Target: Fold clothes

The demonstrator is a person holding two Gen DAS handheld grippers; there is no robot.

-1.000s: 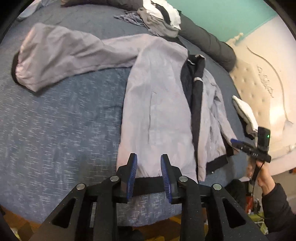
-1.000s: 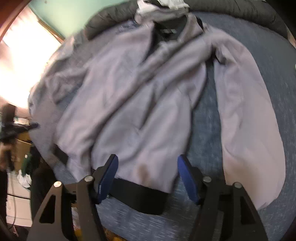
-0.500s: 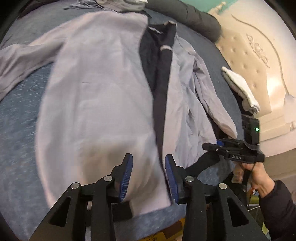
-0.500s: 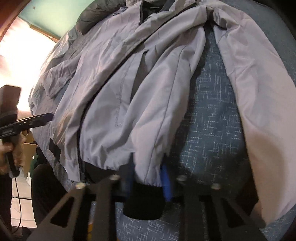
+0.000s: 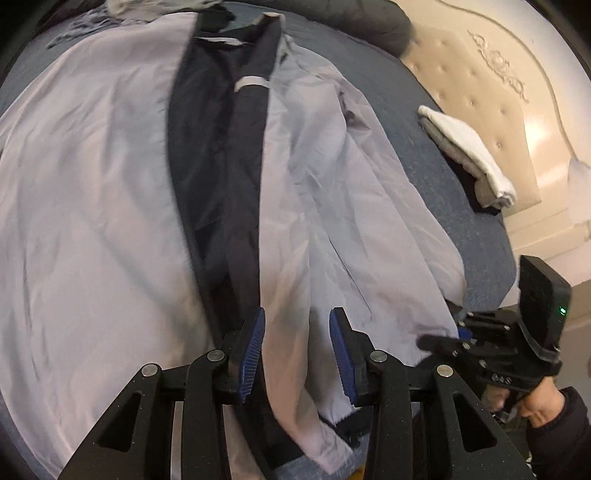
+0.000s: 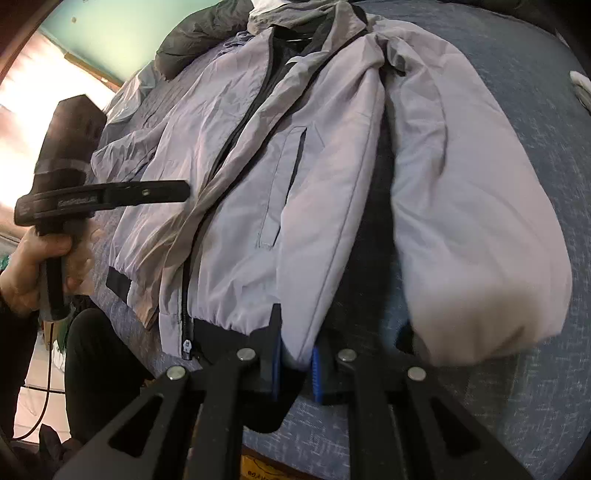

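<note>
While the right gripper (image 6: 295, 363) has its blue pads clenched on the lower edge of the grey jacket (image 6: 314, 184), just where the pale fabric meets the black hem band (image 6: 218, 332), the left gripper (image 5: 297, 354) stands with its jaws parted and a fold of that jacket's front panel lying between them; the pads do not look to be pressing on the cloth, so it grips nothing. From the right wrist view the jacket lies spread face up on the blue bedspread (image 6: 517, 129), its zip (image 6: 186, 345) undone and the dark lining showing along the opening. One sleeve (image 6: 480, 221) lies flat beside the body of the jacket, to the right in that view, with a strip of bedspread between them. A slit pocket (image 6: 284, 184) runs down the near panel.

From the left wrist view the dark lining (image 5: 218, 166) runs up the middle to the collar (image 5: 251, 79), with pale grey panels on both sides. Further out, near the cream tufted headboard (image 5: 498, 110), a small stack of folded clothes (image 5: 469, 155) rests on the bedspread, well apart from the jacket. A dark quilted bundle (image 5: 351, 22) lies along the far edge of the bed. The person's hand (image 6: 33, 266) holding the left gripper shows at the left of the right wrist view
</note>
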